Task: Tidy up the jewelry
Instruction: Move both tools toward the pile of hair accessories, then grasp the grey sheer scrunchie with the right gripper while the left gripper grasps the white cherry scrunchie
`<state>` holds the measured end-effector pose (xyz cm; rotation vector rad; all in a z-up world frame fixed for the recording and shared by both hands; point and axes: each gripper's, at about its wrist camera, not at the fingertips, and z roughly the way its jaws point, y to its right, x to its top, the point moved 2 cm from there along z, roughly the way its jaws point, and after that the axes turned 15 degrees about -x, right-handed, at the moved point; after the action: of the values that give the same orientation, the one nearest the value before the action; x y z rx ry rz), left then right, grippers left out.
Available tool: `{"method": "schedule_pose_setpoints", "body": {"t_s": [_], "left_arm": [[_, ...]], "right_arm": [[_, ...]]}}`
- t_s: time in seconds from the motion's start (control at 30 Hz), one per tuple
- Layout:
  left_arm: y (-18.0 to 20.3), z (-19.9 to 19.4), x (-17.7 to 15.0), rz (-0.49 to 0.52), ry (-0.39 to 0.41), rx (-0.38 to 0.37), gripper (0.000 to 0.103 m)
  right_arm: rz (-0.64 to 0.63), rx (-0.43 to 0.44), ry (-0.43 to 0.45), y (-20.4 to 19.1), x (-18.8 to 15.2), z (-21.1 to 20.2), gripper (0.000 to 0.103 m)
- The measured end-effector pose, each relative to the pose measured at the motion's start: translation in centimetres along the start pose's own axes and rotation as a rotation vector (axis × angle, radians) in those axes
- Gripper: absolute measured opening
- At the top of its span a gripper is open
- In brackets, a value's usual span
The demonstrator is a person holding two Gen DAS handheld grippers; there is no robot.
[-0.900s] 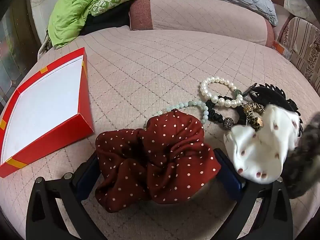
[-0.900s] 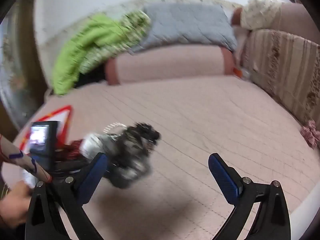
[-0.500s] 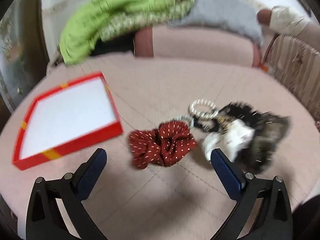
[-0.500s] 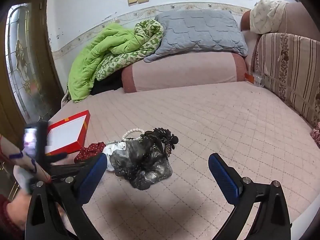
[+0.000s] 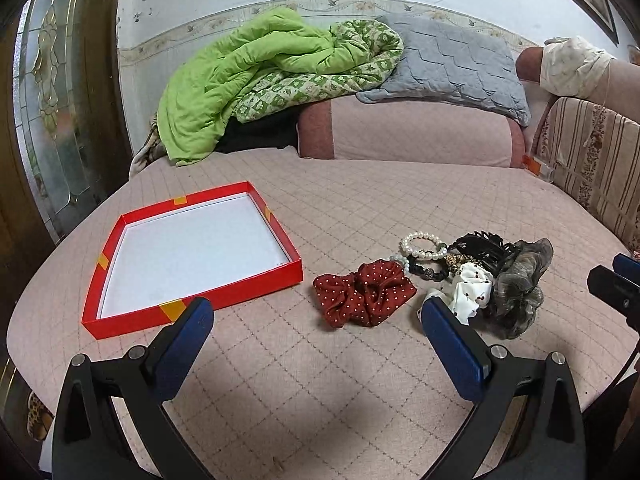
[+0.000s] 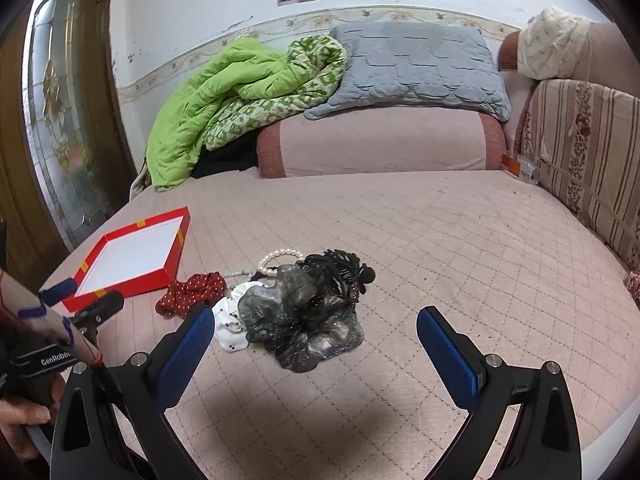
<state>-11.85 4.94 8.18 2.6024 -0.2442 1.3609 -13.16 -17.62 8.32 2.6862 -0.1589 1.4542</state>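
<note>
Both grippers, left (image 5: 316,312) and right (image 6: 314,322), gape wide and empty above the bedspread (image 5: 360,200). The jewelry pile (image 5: 460,276) lies right of the red tray (image 5: 256,284), apart; open quilt surrounds them.

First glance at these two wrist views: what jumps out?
The red tray with its bare white floor sits on the pink quilted bed, left of everything else. To its right lies a tangled heap: a red polka-dot scrunchie, a pearl bracelet, a black claw clip and a grey gauzy scrunchie. Both grippers, left gripper and right gripper, hover open and empty.
</note>
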Motion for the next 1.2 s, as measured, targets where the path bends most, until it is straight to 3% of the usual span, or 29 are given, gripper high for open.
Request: {"method": "schedule_pose_setpoints", "body": {"t_s": [0.27,0.8,1.2], "left_arm": [[-0.8,0.5,-0.3,-0.054,0.000,-0.024,0.103],[-0.7,1.2,-0.2,-0.046,-0.024,-0.009,0.103],[-1.3,1.6,-0.3,-0.078,-0.037,-0.041,0.103]], "right_arm": [[-0.020,0.009,-0.008,-0.6,0.0,0.3,0.103],[-0.023,0.015,-0.012,-1.2,-0.1,0.7,0.103],[-0.030,0.030,-0.035,-1.7,-0.3,1.6,0.101]]}}
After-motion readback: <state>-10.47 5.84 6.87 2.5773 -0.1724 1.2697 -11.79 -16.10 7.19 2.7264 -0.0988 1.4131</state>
